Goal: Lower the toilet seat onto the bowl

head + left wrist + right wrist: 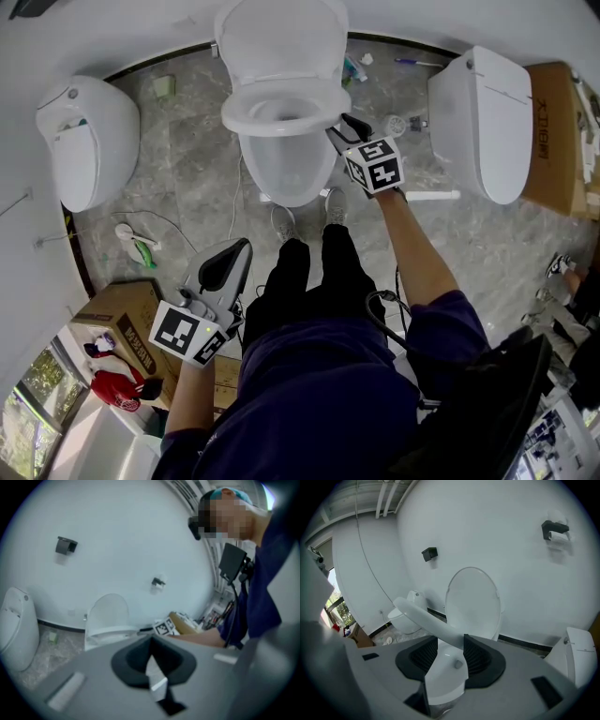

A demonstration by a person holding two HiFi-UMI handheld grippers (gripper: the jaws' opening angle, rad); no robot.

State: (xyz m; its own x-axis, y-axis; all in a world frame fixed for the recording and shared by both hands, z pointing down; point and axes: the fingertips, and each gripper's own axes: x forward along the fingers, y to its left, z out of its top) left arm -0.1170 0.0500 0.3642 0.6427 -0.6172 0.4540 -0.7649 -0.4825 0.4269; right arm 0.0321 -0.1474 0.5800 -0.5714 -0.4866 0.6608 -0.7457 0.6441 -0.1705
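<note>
Toilet seat (421, 615) — in right gripper (450, 636) (half-spread)

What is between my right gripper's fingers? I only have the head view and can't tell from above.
Observer: The right gripper view shows the toilet seat rim between the right gripper fingers, one against each side.
Operator: Is it fully down?
Observer: From the side, the left gripper view shows it near level over the bowl. I cannot tell whether they touch.
Operator: And the other gripper?
Observer: Its own view shows the left gripper with fingers together, nothing between them.
</note>
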